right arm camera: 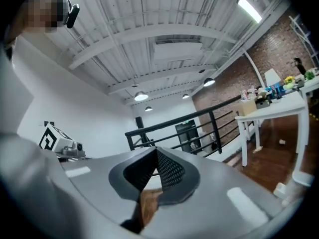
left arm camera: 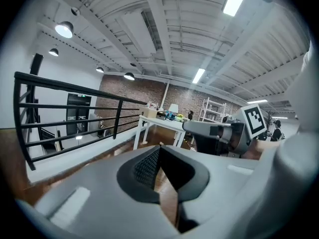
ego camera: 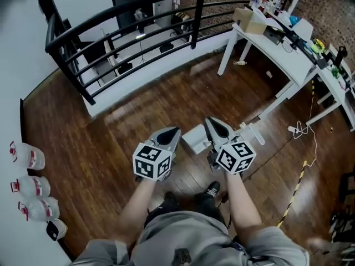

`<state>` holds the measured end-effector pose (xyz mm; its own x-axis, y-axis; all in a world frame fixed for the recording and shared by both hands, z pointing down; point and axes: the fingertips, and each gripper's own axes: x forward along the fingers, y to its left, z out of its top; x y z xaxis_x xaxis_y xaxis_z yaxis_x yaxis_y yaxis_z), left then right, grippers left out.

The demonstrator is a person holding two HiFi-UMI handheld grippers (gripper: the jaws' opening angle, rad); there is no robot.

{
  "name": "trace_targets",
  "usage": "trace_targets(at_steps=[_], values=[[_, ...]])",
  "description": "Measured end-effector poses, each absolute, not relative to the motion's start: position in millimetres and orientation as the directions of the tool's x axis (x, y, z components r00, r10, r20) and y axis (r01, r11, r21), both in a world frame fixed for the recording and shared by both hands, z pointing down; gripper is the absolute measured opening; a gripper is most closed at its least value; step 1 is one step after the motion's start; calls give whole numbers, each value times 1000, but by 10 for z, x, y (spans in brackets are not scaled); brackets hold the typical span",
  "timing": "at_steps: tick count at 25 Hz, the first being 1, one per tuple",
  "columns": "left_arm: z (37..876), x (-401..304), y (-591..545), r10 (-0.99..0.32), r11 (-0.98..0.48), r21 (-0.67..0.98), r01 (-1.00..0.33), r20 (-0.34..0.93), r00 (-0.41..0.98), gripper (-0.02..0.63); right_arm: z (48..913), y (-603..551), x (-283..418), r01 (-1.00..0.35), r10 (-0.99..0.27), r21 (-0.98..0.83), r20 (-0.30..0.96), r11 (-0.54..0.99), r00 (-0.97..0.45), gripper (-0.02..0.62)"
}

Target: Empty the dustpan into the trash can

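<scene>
Both grippers are held up over the wooden floor, side by side, pointing away from me. My left gripper [ego camera: 176, 131] [left arm camera: 159, 149] has its jaws closed tip to tip with nothing between them. The jaws of my right gripper [ego camera: 209, 121] [right arm camera: 155, 151] likewise meet and hold nothing. A white box-like thing [ego camera: 194, 139] stands on the floor between and beyond them, partly hidden. A white handle-like piece [ego camera: 250, 132] lies just right of the right gripper. I cannot tell which is the dustpan or the trash can.
A black railing [ego camera: 138, 26] curves across the back. White tables [ego camera: 277, 43] with clutter stand at the right, with a cable and striped tape [ego camera: 297, 184] on the floor below. Several plastic bottles [ego camera: 30, 187] line the left wall. My shoes [ego camera: 212, 190] are beneath the grippers.
</scene>
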<state>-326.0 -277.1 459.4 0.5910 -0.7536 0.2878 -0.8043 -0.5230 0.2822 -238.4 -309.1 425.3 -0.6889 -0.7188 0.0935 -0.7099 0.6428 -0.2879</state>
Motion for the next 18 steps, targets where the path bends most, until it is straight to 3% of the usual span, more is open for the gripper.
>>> trace_targets(at_steps=[7,18], values=[[4027,-3540,-2589,-815,-477,268,-837,221,535,-12,3415,-2929,-2835,-592,-604,-200,2,781,-797,-2],[3662,-3516,-2437,-852,-454,243,-857,164,497,-12,3066,-2754,-3003,-502,-510,-141,-28,853,-860,-2]])
